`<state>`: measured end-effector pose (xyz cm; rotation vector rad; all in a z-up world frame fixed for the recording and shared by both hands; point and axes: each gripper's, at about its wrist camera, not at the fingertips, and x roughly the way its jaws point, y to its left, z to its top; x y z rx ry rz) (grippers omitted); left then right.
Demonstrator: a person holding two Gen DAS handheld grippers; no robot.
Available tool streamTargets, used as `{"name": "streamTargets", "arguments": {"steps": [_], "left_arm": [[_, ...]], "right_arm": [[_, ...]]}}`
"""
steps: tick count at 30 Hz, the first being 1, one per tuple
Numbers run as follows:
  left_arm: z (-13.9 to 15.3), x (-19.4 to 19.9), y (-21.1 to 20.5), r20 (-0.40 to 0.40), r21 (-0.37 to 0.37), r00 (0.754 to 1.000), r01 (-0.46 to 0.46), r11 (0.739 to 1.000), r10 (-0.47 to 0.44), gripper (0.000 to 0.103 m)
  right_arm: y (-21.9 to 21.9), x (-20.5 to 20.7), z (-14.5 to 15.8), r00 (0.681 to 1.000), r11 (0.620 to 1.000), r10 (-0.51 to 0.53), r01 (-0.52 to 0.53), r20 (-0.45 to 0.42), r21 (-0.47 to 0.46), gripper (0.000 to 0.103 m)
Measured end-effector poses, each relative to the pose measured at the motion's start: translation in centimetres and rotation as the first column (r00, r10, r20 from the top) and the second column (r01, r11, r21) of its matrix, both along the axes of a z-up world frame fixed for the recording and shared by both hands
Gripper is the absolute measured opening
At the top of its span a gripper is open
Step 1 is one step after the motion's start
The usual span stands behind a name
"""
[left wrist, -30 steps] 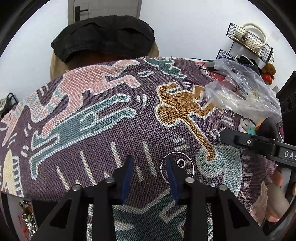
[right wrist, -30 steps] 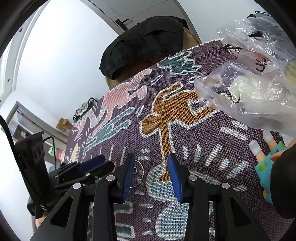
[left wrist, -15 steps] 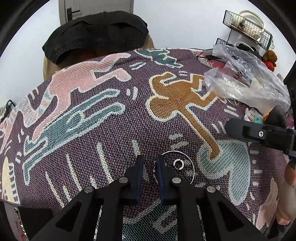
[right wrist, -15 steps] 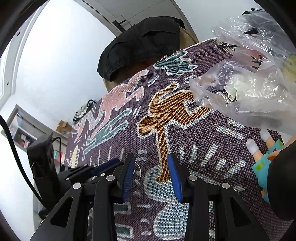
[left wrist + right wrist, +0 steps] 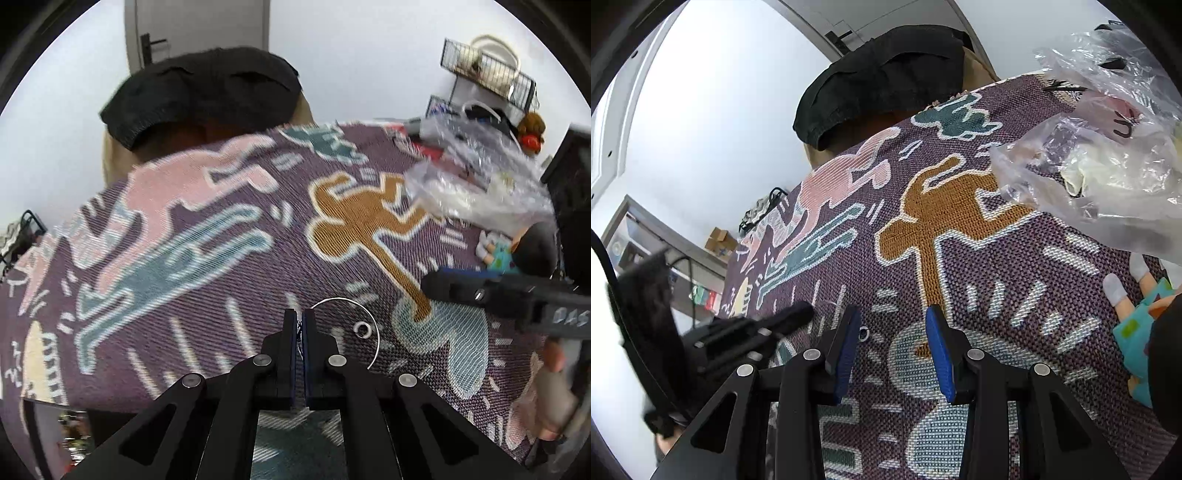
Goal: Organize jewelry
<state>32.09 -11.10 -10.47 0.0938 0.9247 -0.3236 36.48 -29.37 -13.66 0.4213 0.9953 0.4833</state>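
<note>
Nearest the wire hoop [image 5: 373,332], left tool [image 5: 299,325] is clamped shut on its thin rim or chain; which, unclear. Hoop lies on woven worktop cloth [image 5: 221,206], small ring [image 5: 362,329] inside it. Likely light, springy, slippery: pinch the wire itself. Right tool [image 5: 892,341] beyond hoop, jaws apart, empty.

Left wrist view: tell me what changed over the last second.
The left hand-held gripper closed its jaws from wide open to shut at the left edge of the thin wire hoop; something thin and dark shows between the pads. The small ring, blanket and open right hand-held gripper stayed put.
</note>
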Motion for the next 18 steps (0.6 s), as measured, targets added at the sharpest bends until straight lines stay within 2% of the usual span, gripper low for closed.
{"name": "streamTargets", "arguments": {"steps": [8,10,11,13,18], "left_arm": [[2.7,-0.9,3.8,0.059,0.006,0.996,-0.074,0.997,0.074,0.002],[3.0,-1.1,4.9,0.064,0.001,0.994,-0.09,0.996,0.09,0.002],[3.2,-1.2,5.4,0.065,-0.001,0.993,-0.097,0.995,0.097,0.002],[3.4,-1.4,6.1,0.07,-0.003,0.992,-0.108,0.994,0.108,0.002],[4.1,-2.1,8.4,0.08,-0.02,0.986,-0.147,0.989,0.148,0.002]], "right_arm": [[2.3,-0.1,-0.4,0.998,0.997,0.064,-0.063,0.016,-0.044,0.039],[3.0,0.0,-0.4,0.996,0.995,0.082,-0.081,0.02,-0.052,0.037],[3.2,0.0,-0.5,0.996,0.994,0.091,-0.09,0.019,-0.057,0.031],[4.2,0.1,-0.8,0.993,0.99,0.116,-0.114,0.016,-0.082,0.026],[6.1,0.0,-1.4,0.987,0.971,0.16,-0.154,0.019,-0.18,0.026]]}}
